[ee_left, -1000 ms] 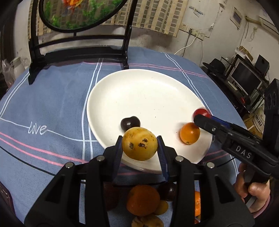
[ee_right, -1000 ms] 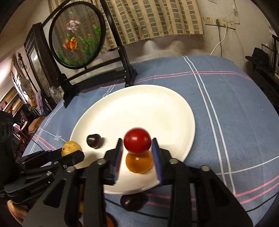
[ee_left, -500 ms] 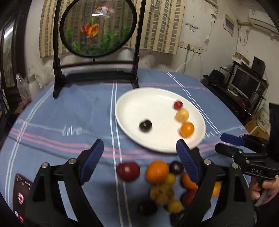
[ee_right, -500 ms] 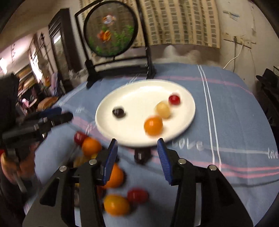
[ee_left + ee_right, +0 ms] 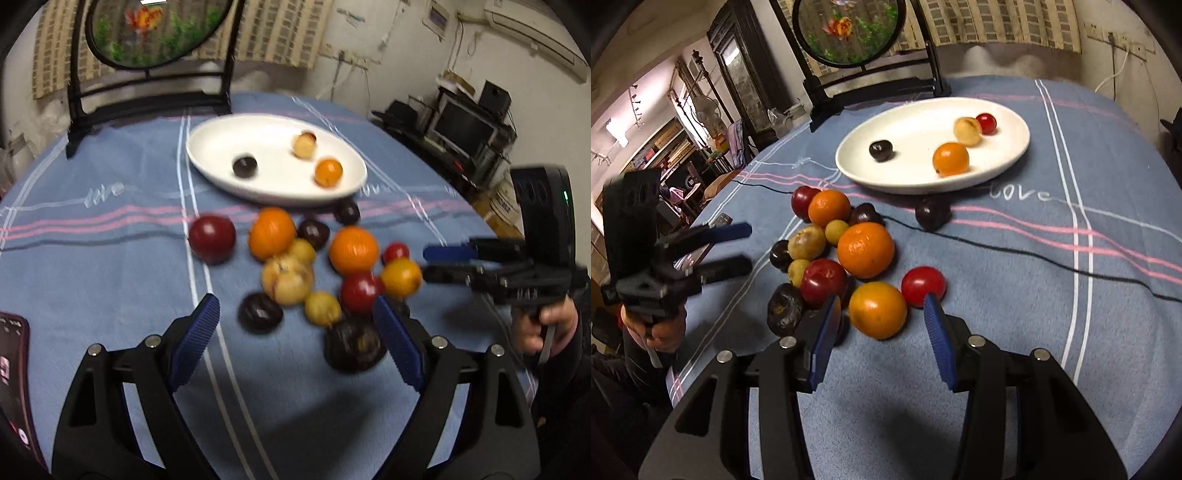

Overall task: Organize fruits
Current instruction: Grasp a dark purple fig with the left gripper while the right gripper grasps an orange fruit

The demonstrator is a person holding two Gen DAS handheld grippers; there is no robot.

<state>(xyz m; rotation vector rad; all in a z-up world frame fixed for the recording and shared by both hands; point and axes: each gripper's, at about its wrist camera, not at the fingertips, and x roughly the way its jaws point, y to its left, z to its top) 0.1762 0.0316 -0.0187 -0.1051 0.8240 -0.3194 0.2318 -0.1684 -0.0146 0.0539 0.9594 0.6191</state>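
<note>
A white plate (image 5: 207, 162) (image 5: 1015, 155) holds a dark plum (image 5: 244, 166) (image 5: 881, 150), a yellow fruit (image 5: 304, 146) (image 5: 967, 130), a small orange (image 5: 328, 172) (image 5: 950, 159) and a red cherry tomato (image 5: 986, 123). A pile of several loose fruits (image 5: 288, 278) (image 5: 865, 250) lies on the blue cloth in front of it. My left gripper (image 5: 295, 334) is open and empty, just short of the pile. My right gripper (image 5: 881, 325) is open, its fingers either side of an orange fruit (image 5: 878, 309) without touching it.
A round fish-painting screen on a black stand (image 5: 155, 33) (image 5: 849, 29) is behind the plate. A phone (image 5: 11, 369) lies at the left table edge. A black cable (image 5: 1034, 254) runs across the cloth. One dark plum (image 5: 932, 214) lies alone by the plate's rim.
Both grippers let go of their fruit on the plate, opened, and pulled back toward me. They now hover at the loose pile.
</note>
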